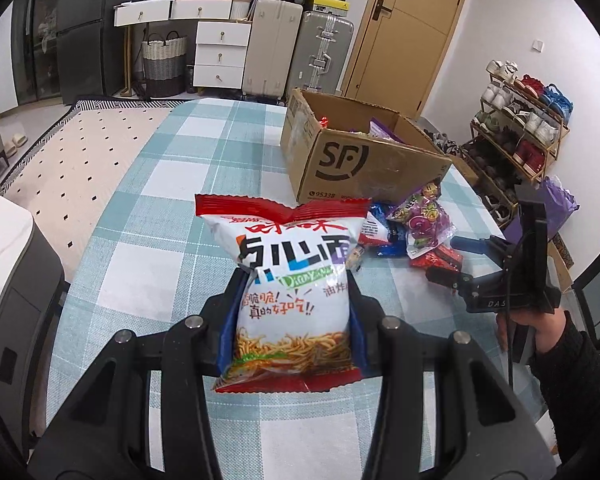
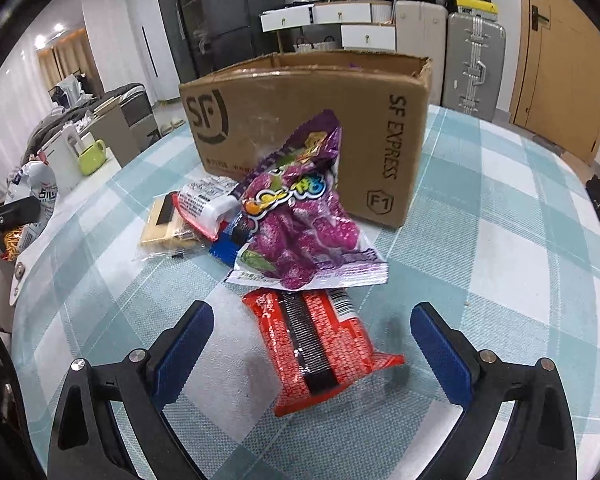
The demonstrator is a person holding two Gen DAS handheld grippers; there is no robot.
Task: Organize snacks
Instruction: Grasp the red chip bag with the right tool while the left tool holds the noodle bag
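My left gripper (image 1: pixel 296 276) is shut on a white and red noodle snack bag (image 1: pixel 288 280) and holds it above the checked tablecloth. The open SF cardboard box (image 1: pixel 364 160) stands beyond it to the right, with a purple packet inside. My right gripper (image 2: pixel 312 312) is open, its blue pads either side of a red snack packet (image 2: pixel 320 344) lying on the table. A purple candy bag (image 2: pixel 300 216) lies just beyond, in front of the box (image 2: pixel 300 120). The right gripper also shows in the left wrist view (image 1: pixel 444 258) beside the snack pile.
A white packet (image 2: pixel 208 204), a blue packet (image 2: pixel 228 248) and a beige wafer pack (image 2: pixel 164 228) lie left of the purple bag. The table (image 2: pixel 500 240) has a teal checked cloth. A shoe rack (image 1: pixel 516 132) stands to the right, suitcases (image 1: pixel 296 52) and drawers behind.
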